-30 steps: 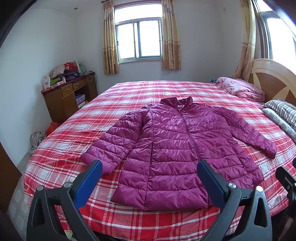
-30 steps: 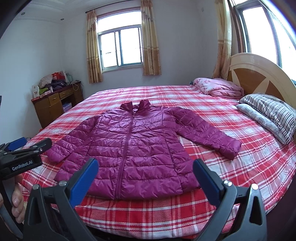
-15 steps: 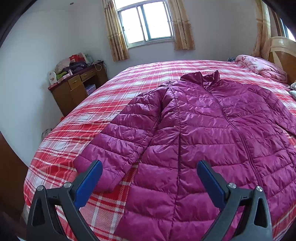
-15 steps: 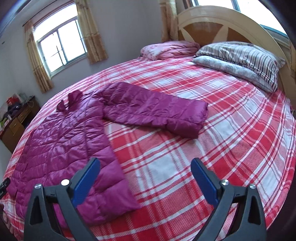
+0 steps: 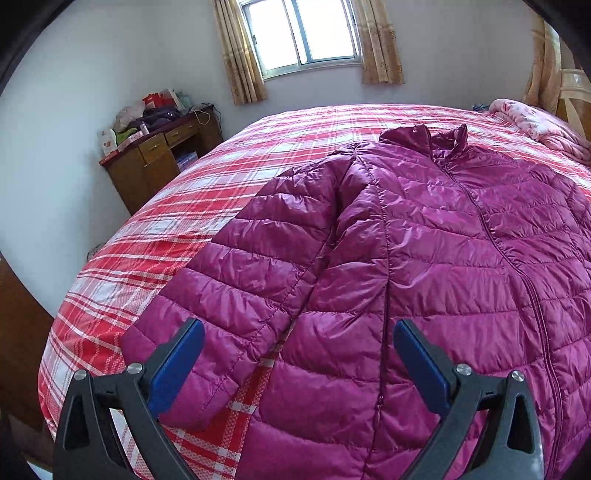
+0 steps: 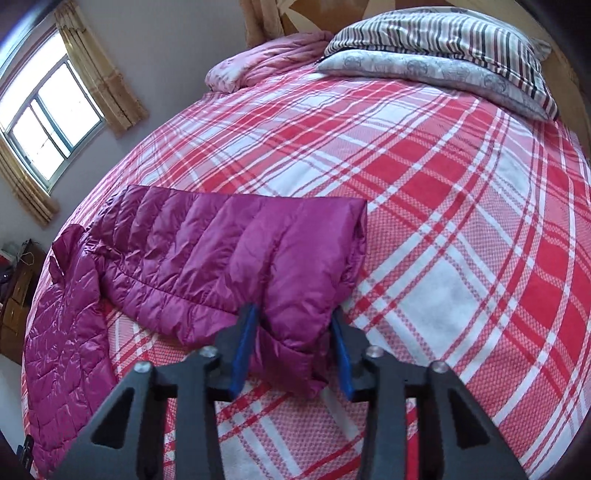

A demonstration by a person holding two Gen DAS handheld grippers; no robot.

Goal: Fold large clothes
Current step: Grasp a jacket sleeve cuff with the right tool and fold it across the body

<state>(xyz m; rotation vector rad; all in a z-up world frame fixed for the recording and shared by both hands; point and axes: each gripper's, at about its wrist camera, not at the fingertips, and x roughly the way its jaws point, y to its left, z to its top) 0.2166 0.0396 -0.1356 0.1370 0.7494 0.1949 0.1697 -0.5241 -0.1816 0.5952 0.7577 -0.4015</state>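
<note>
1. Red-and-white plaid bedspread (image 6: 461, 229) covers the bed; a window (image 5: 299, 33) with tan curtains (image 5: 240, 55) sits in the far wall.
2. Your magenta quilted jacket (image 5: 424, 258) lies front-up and zipped on the bedspread, collar toward the window, both sleeves out to the sides.
3. Your left gripper (image 5: 299, 365) is released, jaws wide apart. It hovers over the lower part of the jacket, where the near sleeve (image 5: 236, 295) runs beside the body. One blue pad (image 5: 173, 365) sits over the sleeve's cuff end, the other over the side seam. No fabric between them.
4. Your right gripper (image 6: 295, 343) is clenched on the cuff end of the other sleeve (image 6: 229, 251). Fabric bunches between the two blue pads, and the sleeve stretches flat across the bedspread toward the shoulder.
5. From the right wrist view, the jacket body (image 6: 62, 332) lies at lower left, well apart from the grasped cuff.
6. Striped pillow (image 6: 443, 33) rests on a patterned grey pillow (image 6: 424, 70) at the headboard end; a pink quilt (image 6: 258, 59) is bundled beside them.
7. Wooden desk (image 5: 155, 162) stands against the left wall, its top piled with clothes and packages.
</note>
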